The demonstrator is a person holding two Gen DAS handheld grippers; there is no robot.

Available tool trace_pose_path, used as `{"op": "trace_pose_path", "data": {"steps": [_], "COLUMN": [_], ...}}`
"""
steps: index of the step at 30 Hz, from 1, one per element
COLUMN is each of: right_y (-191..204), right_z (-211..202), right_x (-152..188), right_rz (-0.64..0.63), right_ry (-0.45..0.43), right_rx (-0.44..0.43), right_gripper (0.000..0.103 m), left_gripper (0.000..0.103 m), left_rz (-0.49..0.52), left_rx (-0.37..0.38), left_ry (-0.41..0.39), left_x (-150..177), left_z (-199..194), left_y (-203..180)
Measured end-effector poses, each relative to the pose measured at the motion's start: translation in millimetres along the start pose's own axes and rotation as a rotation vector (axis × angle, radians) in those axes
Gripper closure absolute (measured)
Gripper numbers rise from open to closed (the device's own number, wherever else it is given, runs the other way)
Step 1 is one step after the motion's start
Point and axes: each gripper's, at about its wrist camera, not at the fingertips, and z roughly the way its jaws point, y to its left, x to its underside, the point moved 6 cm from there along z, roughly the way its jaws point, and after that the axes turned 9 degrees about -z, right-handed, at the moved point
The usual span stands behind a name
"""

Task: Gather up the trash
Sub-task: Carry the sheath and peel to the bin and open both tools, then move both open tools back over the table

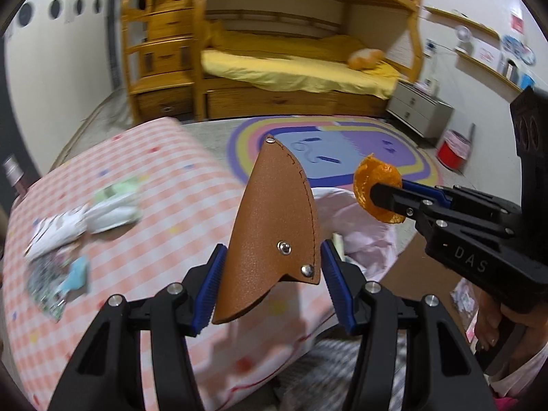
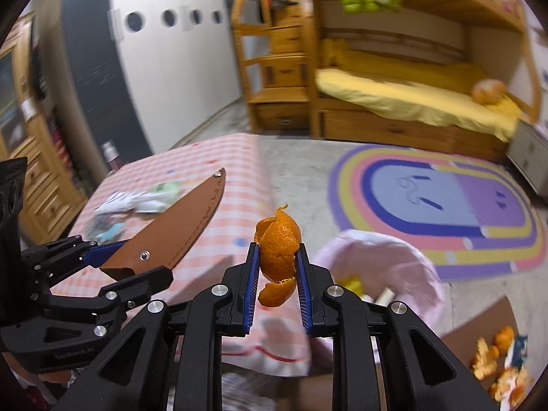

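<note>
A counter (image 2: 205,185) under a pink checked cloth fills the left of both views, with crumpled wrappers (image 1: 85,219) lying at nine o'clock from the left tool (image 1: 270,274). A pink-lined bin (image 2: 404,263) stands at three o'clock from the right tool (image 2: 278,267). The left tool, about half open, is clamped on a brown leather sheath (image 1: 274,226). The right tool, nearly closed, pinches an orange peel (image 2: 279,250). More peel scraps (image 2: 496,366) lie at four o'clock.
</note>
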Motion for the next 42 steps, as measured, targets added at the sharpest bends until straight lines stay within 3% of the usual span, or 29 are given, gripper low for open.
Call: {"op": "trace_pose_path", "data": {"steps": [6,9,15,16,19,21,31,36,42], "right_y": [-59,-81,-117,-122,-129,-129,-88,-34,37], "right_z": [1,5,30,36,35,30,-18,-26,-10], "right_x": [20,26,36,39,48,49,9,-15,-30], "right_rz": [0.129,0.16,0.202,0.212,0.234,0.237,0.213,0.136,0.038], "right_ry": [0.013,0.023,0.064,0.089,0.101,0.093,-0.029,-0.056,-0.029], "right_rx": [0.071,0.094,0.124,0.126,0.126,0.134,0.077,-0.014,-0.109], "right_gripper": [0.081,0.08,0.078,0.077,0.051,0.049,0.049,0.049,0.048], "left_gripper": [0.048,0.061,0.061,0.058,0.04,0.034,0.028,0.026,0.021], "left_rz": [0.048,0.083,0.11,0.102,0.096,0.096,-0.025,-0.067,-0.124], "left_rx": [0.063,0.081,0.099,0.093,0.069,0.025,-0.092,-0.153,-0.237], "left_ry": [0.038,0.042,0.048,0.045,0.003,-0.037,-0.081,-0.099,-0.116], "left_x": [-12,-19,-40,-45,-55,-59,-44,-29,-6], "left_z": [37,51,81,84,75,65,12,-19,-59], "left_y": [-38,-56,-83,-83,-78,-67,2,37,88]}}
